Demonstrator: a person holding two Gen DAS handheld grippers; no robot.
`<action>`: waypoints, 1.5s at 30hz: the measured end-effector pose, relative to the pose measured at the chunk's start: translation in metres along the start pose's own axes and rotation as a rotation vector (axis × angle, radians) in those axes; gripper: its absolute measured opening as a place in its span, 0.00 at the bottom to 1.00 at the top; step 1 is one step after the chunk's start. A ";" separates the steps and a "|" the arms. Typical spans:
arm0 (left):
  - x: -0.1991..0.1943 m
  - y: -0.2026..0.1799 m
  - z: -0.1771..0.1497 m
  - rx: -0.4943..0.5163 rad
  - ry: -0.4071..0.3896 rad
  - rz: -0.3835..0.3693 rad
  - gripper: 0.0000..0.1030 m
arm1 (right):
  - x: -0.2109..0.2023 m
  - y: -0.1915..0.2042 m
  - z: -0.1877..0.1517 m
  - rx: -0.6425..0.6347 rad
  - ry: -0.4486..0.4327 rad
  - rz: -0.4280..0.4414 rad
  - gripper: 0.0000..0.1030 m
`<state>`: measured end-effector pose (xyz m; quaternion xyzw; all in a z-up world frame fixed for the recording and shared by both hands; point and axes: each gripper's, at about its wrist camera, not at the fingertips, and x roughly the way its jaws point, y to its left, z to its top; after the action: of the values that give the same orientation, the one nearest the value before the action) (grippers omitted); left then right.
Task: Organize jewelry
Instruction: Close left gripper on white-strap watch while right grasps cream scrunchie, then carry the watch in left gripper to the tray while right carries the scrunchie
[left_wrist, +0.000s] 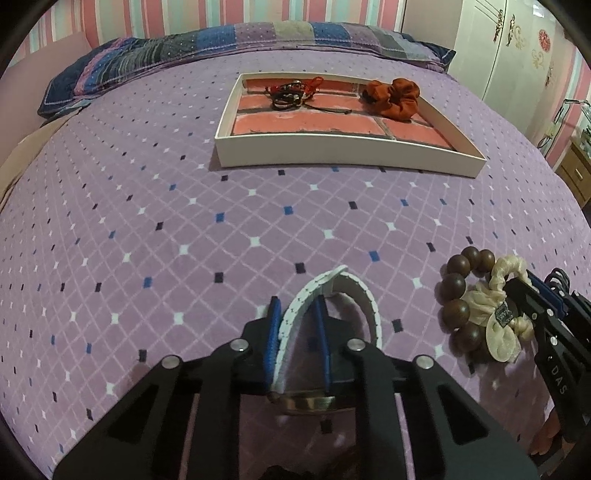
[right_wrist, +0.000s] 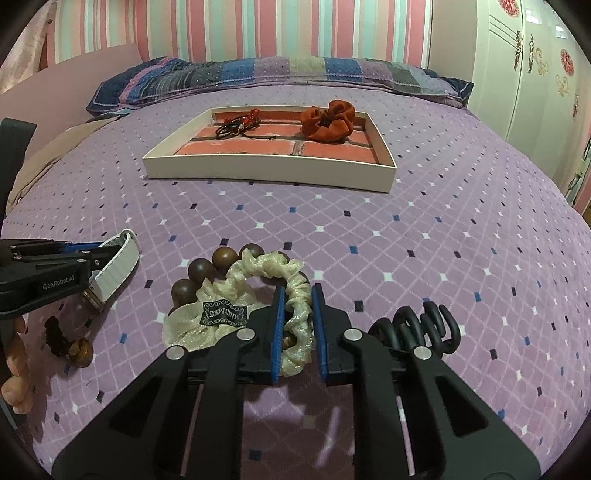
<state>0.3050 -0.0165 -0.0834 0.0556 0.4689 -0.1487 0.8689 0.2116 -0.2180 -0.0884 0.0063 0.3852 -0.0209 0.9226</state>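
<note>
Two pieces are in my grip at once. My left claw (left_wrist: 297, 314) has pinched one side of the white watch strap (left_wrist: 364, 299), one pad outside the loop and one inside. My right claw (right_wrist: 298, 306) is clamped on the cream scrunchie (right_wrist: 258, 291), which lies over the wooden bead bracelet (right_wrist: 201, 271) on the bed (right_wrist: 443, 258). I judge this the pick-up step: both items gripped, neither clearly lifted. The white tray (right_wrist: 266, 173) sits well ahead, already holding a rust scrunchie (right_wrist: 328, 122) and dark cords (right_wrist: 238, 127). Next I'd lift both, watching that the beads don't snag, and carry them to the tray's bare near part. A black hair claw clip (right_wrist: 417, 325) lies just beside my right claw.
</note>
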 end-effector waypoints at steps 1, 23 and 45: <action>-0.001 -0.001 0.000 -0.001 -0.004 0.002 0.15 | 0.000 -0.001 0.000 0.001 -0.004 0.003 0.15; -0.033 0.000 0.003 -0.031 -0.099 -0.007 0.09 | -0.019 -0.006 0.012 0.025 -0.099 0.053 0.06; -0.043 -0.007 0.106 -0.044 -0.228 -0.004 0.09 | 0.001 -0.034 0.115 0.071 -0.193 0.072 0.06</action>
<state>0.3659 -0.0394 0.0114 0.0185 0.3703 -0.1457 0.9172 0.2927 -0.2547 -0.0077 0.0510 0.2930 -0.0018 0.9548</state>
